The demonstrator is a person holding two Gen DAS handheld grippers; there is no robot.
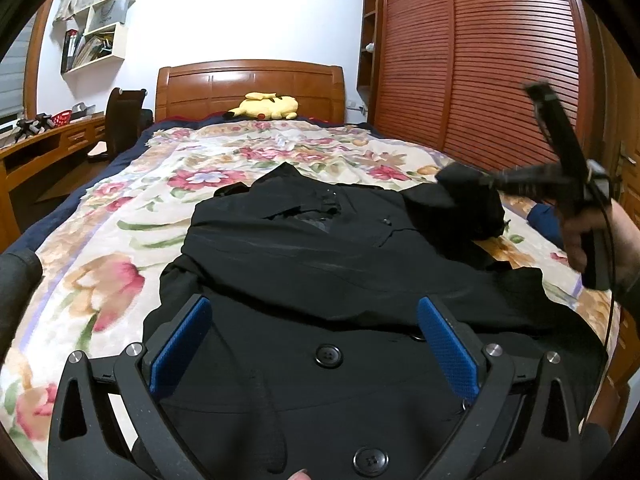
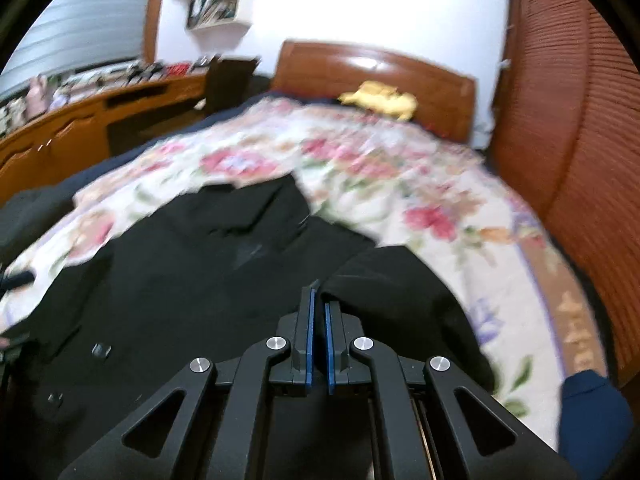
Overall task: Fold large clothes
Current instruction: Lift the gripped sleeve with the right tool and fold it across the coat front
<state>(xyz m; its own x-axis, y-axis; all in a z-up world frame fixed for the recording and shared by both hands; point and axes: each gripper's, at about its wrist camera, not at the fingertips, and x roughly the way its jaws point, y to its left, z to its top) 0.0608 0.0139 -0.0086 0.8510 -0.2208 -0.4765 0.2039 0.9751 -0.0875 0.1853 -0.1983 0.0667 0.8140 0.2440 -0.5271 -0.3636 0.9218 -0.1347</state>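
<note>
We see black coat (image 1: 320, 264) spread on bed (image 1: 120, 240), below plush toy (image 1: 266, 106). Left tool (image 1: 316, 344) above coat's buttons, jaws wide, empty. Right tool (image 2: 319, 300) clamped on coat sleeve (image 1: 452, 208), right of coat.

Bare floral bedspread (image 1: 280, 152) beyond black coat (image 1: 304, 264) (plush toy (image 1: 266, 107) far end)

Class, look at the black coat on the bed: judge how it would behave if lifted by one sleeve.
The black coat looks floppy: it lies in creases on the floral bedspread, so it would probably drape. Its thick-looking cloth and large buttons suggest some weight. The sleeve held by the right gripper already sags.
</note>
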